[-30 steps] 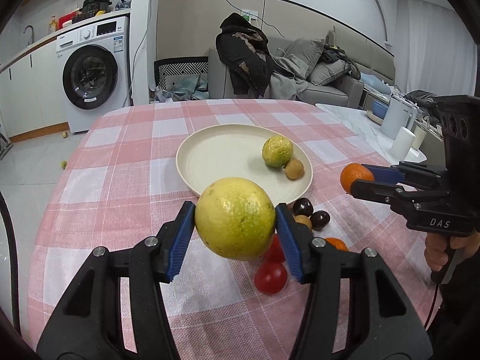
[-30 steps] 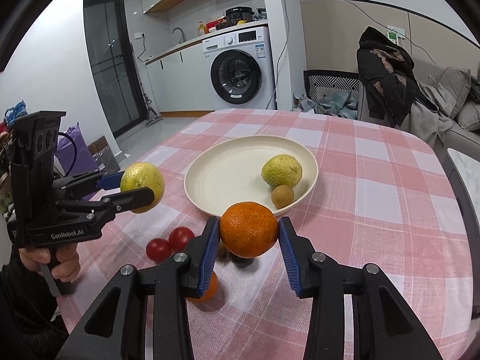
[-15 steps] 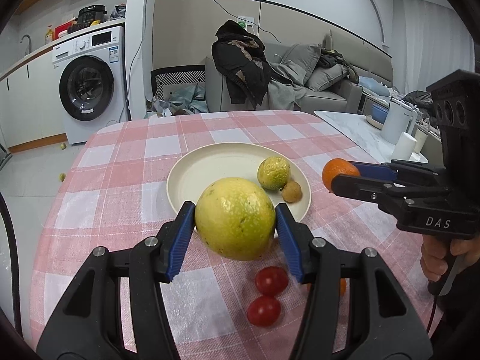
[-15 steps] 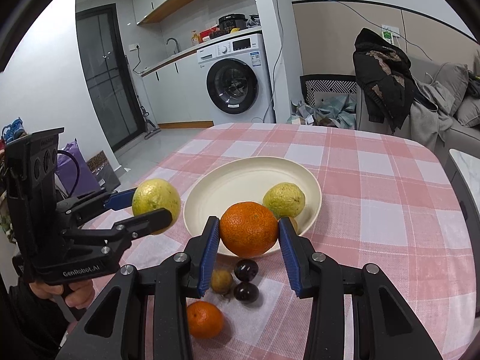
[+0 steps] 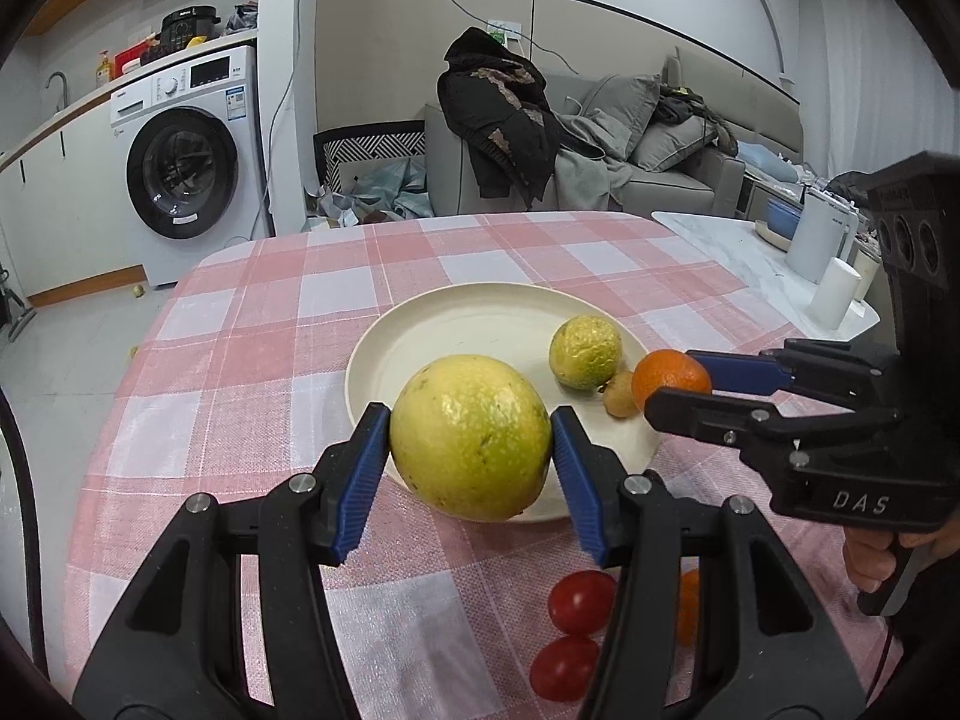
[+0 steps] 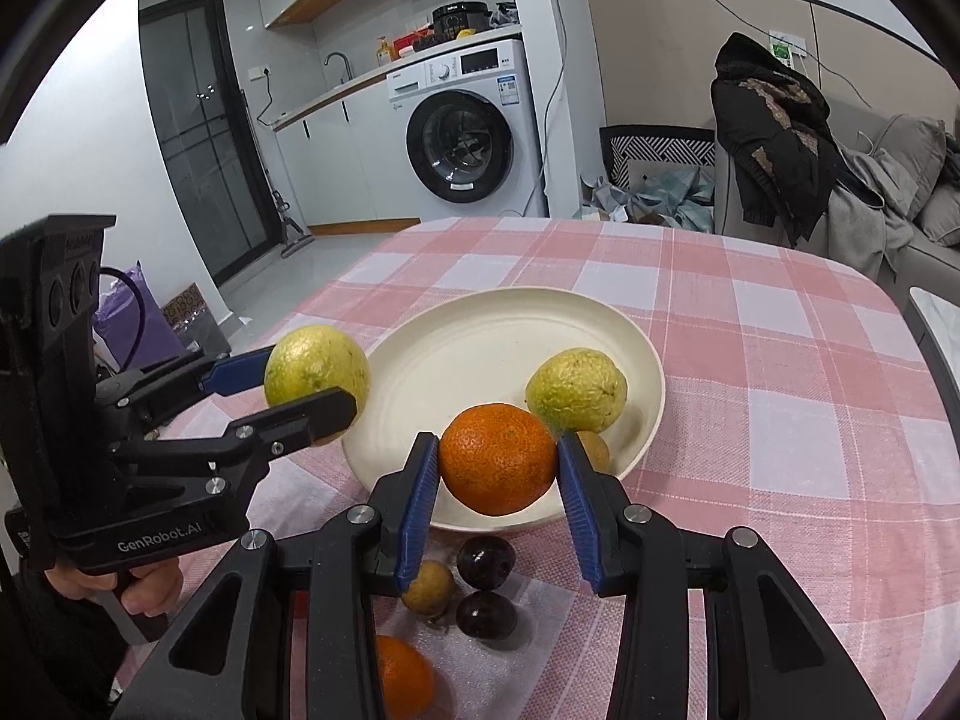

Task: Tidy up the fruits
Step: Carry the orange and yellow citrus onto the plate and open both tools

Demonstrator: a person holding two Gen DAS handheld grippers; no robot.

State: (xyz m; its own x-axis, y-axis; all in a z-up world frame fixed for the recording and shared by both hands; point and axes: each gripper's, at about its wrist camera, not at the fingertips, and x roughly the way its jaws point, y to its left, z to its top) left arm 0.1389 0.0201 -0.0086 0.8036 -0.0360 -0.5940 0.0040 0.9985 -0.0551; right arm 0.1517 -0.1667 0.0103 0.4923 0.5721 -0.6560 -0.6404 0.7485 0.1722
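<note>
Left gripper (image 5: 471, 441) has its jaws pinching a big yellow-green citrus (image 5: 471, 437), blue pads pressed on both flanks, fruit held clear of the table over the near rim of the cream plate (image 5: 456, 324). Right gripper (image 6: 497, 468) has its jaws clamped on an orange (image 6: 497, 459) the same way, also off the table and over the plate's near edge. From the left wrist view I see the right gripper coming in from the right side with the orange at its tip, close to the plate's right rim. On the plate: one smaller yellow-green citrus (image 6: 577, 390) and a small brown fruit (image 5: 620, 394) just beside it, near the right-hand rim. Loose on the pink checked tablecloth (image 6: 750, 360) in front of the plate: two red cherry tomatoes (image 5: 581, 593) touching each other, two dark round fruits (image 6: 486, 561) one behind the other, a small tan fruit (image 6: 427, 587) just beside them, and a second orange (image 6: 401, 675) partly hidden behind my right gripper's frame. A hand (image 6: 141, 591) grips the left gripper's handle in the right wrist view.
</note>
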